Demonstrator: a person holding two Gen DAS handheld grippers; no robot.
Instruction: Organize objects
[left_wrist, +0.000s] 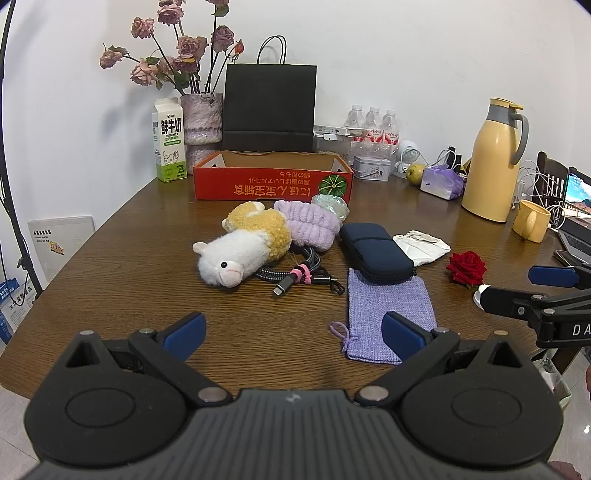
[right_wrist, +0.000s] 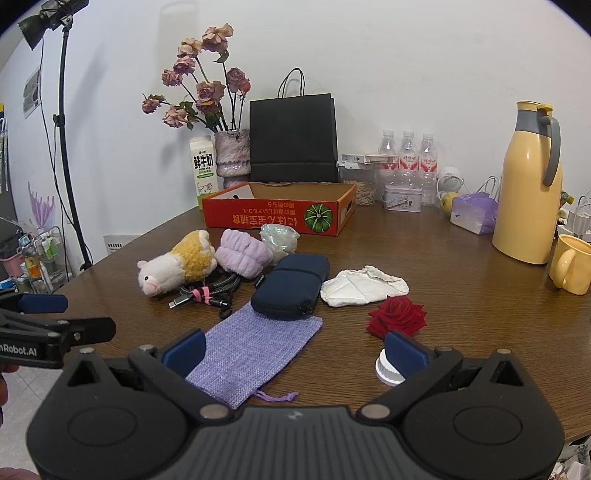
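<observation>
On the brown table lie a plush alpaca (left_wrist: 236, 251) (right_wrist: 173, 264), a lilac headband (left_wrist: 308, 223) (right_wrist: 243, 254), a bundled cable (left_wrist: 295, 275) (right_wrist: 207, 291), a navy case (left_wrist: 375, 251) (right_wrist: 291, 288), a lilac cloth pouch (left_wrist: 388, 314) (right_wrist: 255, 350), a white cloth bag (left_wrist: 421, 243) (right_wrist: 364, 286) and a red rose (left_wrist: 466, 267) (right_wrist: 397, 315). An open red cardboard box (left_wrist: 273, 181) (right_wrist: 277, 216) stands behind them. My left gripper (left_wrist: 293, 332) hovers open near the table's front edge. My right gripper (right_wrist: 295, 350) is open above the pouch, a white cap (right_wrist: 386, 369) by its right finger.
At the back stand a milk carton (left_wrist: 169, 142), a vase of dried roses (left_wrist: 201, 118), a black paper bag (left_wrist: 269, 107), water bottles (left_wrist: 373, 123) and a tin (left_wrist: 371, 166). A yellow thermos (right_wrist: 526, 184), yellow mug (right_wrist: 570, 264) and laptop (left_wrist: 576, 218) crowd the right side.
</observation>
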